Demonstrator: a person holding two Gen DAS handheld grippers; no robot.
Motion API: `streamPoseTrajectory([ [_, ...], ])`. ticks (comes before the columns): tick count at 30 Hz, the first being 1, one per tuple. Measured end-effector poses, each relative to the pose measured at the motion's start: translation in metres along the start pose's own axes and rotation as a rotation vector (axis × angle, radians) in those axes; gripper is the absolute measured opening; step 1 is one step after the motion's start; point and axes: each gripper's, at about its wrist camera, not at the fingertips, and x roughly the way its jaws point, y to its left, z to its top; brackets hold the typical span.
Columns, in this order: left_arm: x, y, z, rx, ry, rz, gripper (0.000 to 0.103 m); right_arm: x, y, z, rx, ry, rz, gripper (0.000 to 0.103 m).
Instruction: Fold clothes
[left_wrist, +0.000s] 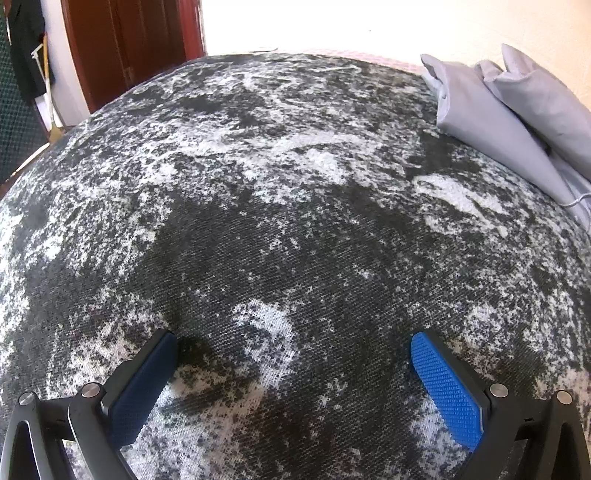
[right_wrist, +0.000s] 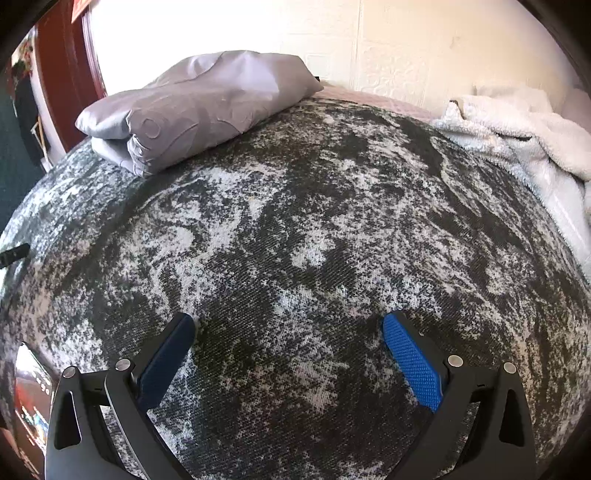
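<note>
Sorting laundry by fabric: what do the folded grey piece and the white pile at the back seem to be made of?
Folded grey piece: likely a smooth, thin woven or synthetic cloth, going by its slight sheen and crisp creases. White pile: probably terry or fleece, given its fuzzy, looped, matte surface. Neither can be confirmed from the look alone.

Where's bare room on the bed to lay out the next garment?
Free: the mottled cover from both grippers' open jaws up to the folded grey garment. Crowded: far left with that garment, far right with white towels.
</note>
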Motion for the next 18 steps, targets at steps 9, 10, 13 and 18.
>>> streamPoseTrajectory([
  [9,-0.012,-0.011,-0.006,0.003,0.007,0.026,0.103,0.002,0.0,0.0,0.001,0.003,0.001,0.103],
  [10,-0.013,-0.013,-0.007,-0.004,0.018,0.029,0.103,0.002,0.001,0.0,0.0,0.002,-0.001,0.103],
  [13,-0.011,-0.014,-0.004,-0.019,0.048,0.043,0.103,0.002,0.003,0.0,-0.006,0.002,-0.014,0.103],
  [18,-0.006,-0.01,0.0,-0.021,0.062,0.063,0.103,0.002,0.008,0.001,-0.016,0.002,-0.056,0.103],
])
